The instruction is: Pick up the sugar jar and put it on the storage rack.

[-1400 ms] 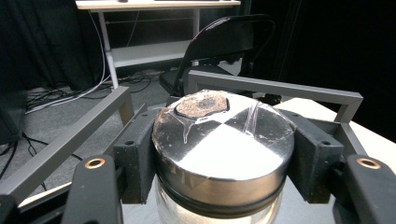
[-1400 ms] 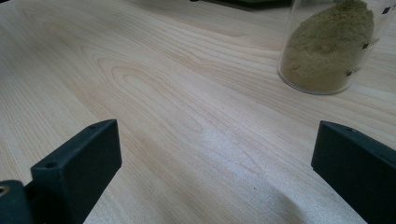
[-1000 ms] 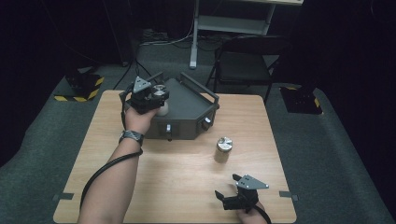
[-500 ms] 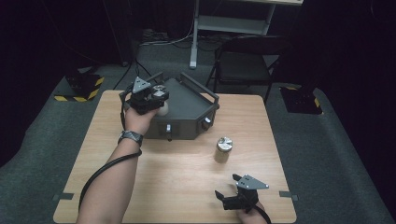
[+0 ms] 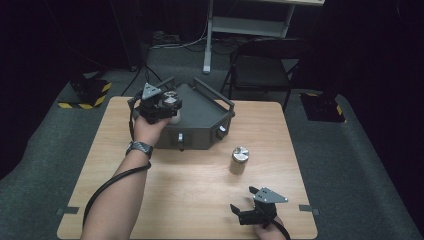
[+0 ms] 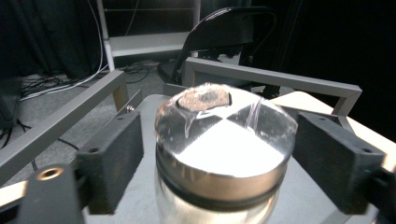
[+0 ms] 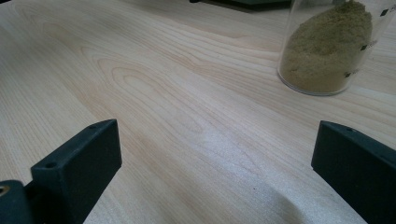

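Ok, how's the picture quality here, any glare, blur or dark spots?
High view: table well lit, room behind nearly black. Left gripper view: strong glare on the jar lid, near jaws soft, background blurred. Right gripper view: even light, wood grain sharp, powder jar cropped at the top edge, jaws slightly soft.

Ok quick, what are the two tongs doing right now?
Left tongs: just been opening, pads clear of the clear-lidded jar standing between them on the dark grey box.
Right tongs: open, holding nothing, above the wooden table.
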A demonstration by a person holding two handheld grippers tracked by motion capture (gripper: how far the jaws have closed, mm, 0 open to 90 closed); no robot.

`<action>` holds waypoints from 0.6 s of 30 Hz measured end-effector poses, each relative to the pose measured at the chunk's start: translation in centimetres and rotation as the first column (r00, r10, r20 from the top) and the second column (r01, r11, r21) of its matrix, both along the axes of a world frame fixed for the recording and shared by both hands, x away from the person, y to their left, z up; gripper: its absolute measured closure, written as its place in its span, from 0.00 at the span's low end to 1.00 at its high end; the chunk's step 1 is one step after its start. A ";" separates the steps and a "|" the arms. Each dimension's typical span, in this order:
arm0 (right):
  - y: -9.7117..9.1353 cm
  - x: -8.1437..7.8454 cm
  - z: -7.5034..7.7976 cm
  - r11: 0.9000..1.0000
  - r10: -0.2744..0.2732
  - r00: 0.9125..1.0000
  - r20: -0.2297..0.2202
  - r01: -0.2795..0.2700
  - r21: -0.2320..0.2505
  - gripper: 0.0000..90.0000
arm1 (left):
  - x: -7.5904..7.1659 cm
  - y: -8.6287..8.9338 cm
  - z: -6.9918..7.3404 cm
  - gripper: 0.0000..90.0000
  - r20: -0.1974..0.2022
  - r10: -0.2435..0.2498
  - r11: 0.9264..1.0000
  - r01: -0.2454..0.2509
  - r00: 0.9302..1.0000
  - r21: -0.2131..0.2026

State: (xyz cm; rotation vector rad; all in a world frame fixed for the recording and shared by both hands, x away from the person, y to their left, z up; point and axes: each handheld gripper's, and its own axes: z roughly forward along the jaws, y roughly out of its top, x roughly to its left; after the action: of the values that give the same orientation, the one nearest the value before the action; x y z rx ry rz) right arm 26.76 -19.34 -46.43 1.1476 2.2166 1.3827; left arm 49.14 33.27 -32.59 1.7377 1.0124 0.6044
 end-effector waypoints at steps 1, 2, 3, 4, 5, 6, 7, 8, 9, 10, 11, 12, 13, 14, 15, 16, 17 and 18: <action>0.0 0.0 0.0 1.000 0.000 1.000 -0.001 0.000 0.002 0.01 | -0.2 0.1 0.0 0.15 0.001 -0.001 1.000 0.001 1.000 0.000; 0.0 0.0 0.0 1.000 -0.001 1.000 0.001 0.001 0.001 0.01 | -0.2 0.1 0.0 0.13 0.001 -0.001 1.000 0.001 1.000 0.000; 0.0 0.0 0.0 1.000 -0.001 1.000 0.001 0.001 0.002 0.01 | -0.5 0.3 -0.1 0.12 0.004 -0.005 1.000 0.005 1.000 -0.006; 0.0 0.0 0.0 1.000 -0.002 1.000 0.000 0.002 0.004 0.01 | -0.8 0.5 -0.2 0.11 0.012 -0.010 1.000 0.010 1.000 -0.013; 0.0 0.0 0.0 1.000 0.000 1.000 0.000 0.000 0.003 0.01 | -1.0 0.8 -0.3 0.10 0.020 -0.017 1.000 0.018 1.000 -0.021; 0.0 0.0 0.0 1.000 0.000 1.000 0.002 0.000 0.001 0.01 | -1.2 1.0 -0.3 0.08 0.027 -0.022 0.999 0.022 0.999 -0.023; 0.0 0.0 0.0 1.000 0.000 1.000 0.002 0.000 0.002 0.01 | -1.4 1.1 -0.2 0.08 0.030 -0.024 0.999 0.025 0.999 -0.021; 0.0 0.0 0.0 1.000 0.000 1.000 0.003 0.000 0.002 0.01 | -1.5 1.2 -0.1 0.07 0.030 -0.027 0.999 0.028 0.999 -0.022; 0.0 -0.1 -0.1 1.000 -0.001 1.000 0.005 0.001 0.001 0.01 | -1.7 1.4 0.0 0.06 0.032 -0.030 0.999 0.031 0.999 -0.023; 0.0 -0.1 -0.1 1.000 -0.001 1.000 0.005 0.001 0.001 0.01 | -1.7 1.4 0.0 0.05 0.032 -0.030 0.999 0.031 0.999 -0.023; 0.0 -0.1 0.0 1.000 0.000 1.000 0.006 0.000 -0.002 0.01 | -2.2 1.5 0.1 0.05 0.038 -0.029 0.999 0.030 0.999 -0.023; 0.0 -0.1 0.0 1.000 0.002 1.000 0.006 -0.002 -0.003 0.01 | -2.4 1.7 0.1 0.04 0.038 -0.032 0.999 0.033 0.999 -0.024; 0.0 -0.1 0.0 1.000 0.003 1.000 0.007 -0.003 -0.003 0.01 | -2.6 1.8 0.2 0.04 0.041 -0.034 0.999 0.035 0.999 -0.022; 0.0 -0.1 0.0 1.000 0.003 1.000 0.007 -0.003 -0.003 0.01 | -2.8 1.9 0.2 0.03 0.042 -0.035 0.999 0.036 0.999 -0.026; 0.0 -0.1 0.0 1.000 0.003 1.000 0.007 -0.003 -0.002 0.01 | -2.8 1.9 0.2 0.03 0.042 -0.035 0.999 0.036 0.999 -0.026; 0.0 -0.1 -0.1 1.000 0.001 1.000 0.007 -0.001 -0.002 0.01 | -3.0 2.1 0.2 0.02 0.044 -0.035 0.999 0.036 0.998 -0.031; 0.0 -0.1 -0.1 1.000 0.000 1.000 0.007 0.000 -0.001 0.01 | -3.4 2.3 0.2 0.02 0.043 -0.034 0.999 0.036 0.999 -0.036; 0.0 -0.1 -0.1 1.000 0.000 1.000 0.007 0.000 -0.001 0.01 | -3.4 2.3 0.2 0.02 0.043 -0.034 0.999 0.036 0.999 -0.036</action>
State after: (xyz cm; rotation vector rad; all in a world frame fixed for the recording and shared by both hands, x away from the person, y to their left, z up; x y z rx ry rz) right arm 26.64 -19.34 -46.48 1.1404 2.2127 1.3838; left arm 45.70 35.62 -32.42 1.7000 0.9564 0.5942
